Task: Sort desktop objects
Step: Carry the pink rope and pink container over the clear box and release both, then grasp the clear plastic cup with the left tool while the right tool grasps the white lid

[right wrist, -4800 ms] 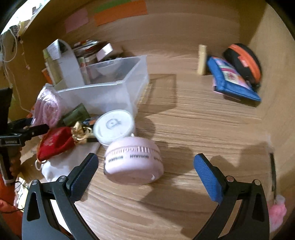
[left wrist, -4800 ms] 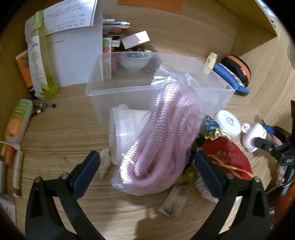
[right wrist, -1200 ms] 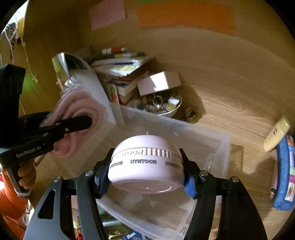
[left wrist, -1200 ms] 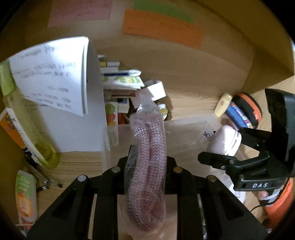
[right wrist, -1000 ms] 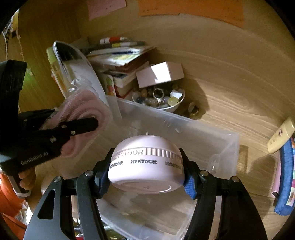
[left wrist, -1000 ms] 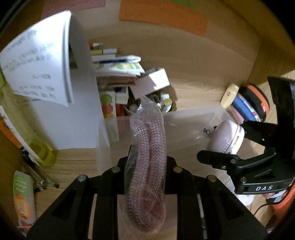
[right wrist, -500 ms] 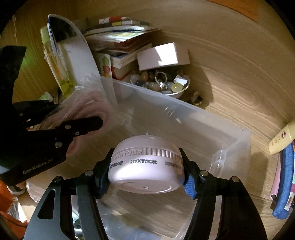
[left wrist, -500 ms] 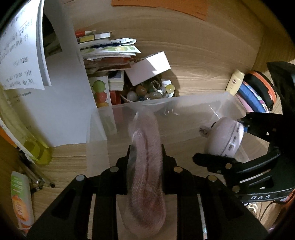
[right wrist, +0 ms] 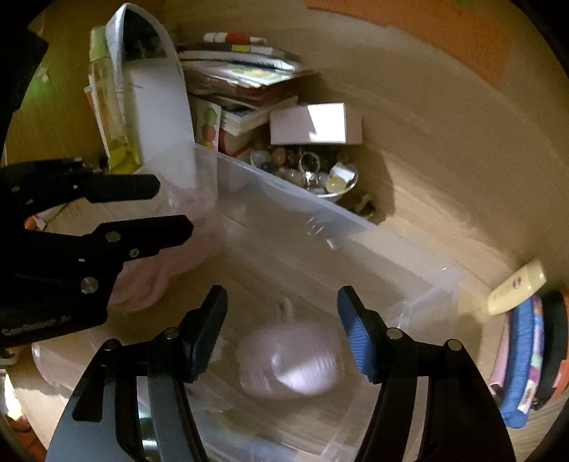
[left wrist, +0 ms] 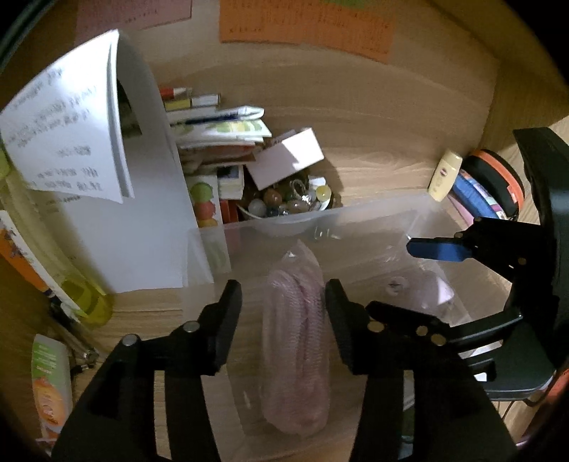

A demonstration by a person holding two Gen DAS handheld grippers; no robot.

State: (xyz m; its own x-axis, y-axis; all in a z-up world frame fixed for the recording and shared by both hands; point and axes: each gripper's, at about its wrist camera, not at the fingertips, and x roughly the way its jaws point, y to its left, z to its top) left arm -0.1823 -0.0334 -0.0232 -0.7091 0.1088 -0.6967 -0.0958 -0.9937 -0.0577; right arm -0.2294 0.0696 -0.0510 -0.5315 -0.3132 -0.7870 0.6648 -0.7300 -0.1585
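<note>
The left gripper (left wrist: 281,312) is spread, its fingers either side of the bagged pink rope (left wrist: 297,352), whether touching is unclear. The rope lies inside the clear bin (left wrist: 377,220), long axis pointing straight away from the camera toward the far wall. The right gripper (right wrist: 281,334) is also spread above the blurred pink case (right wrist: 291,366) on the bin floor. Behind the bin sit a bowl (right wrist: 320,177) of trinkets and stacked books (right wrist: 245,81).

Probably a home study desk: a light wooden desktop (left wrist: 384,167), stacked books and booklets (left wrist: 217,121), orange paper wall notes (left wrist: 306,25).
</note>
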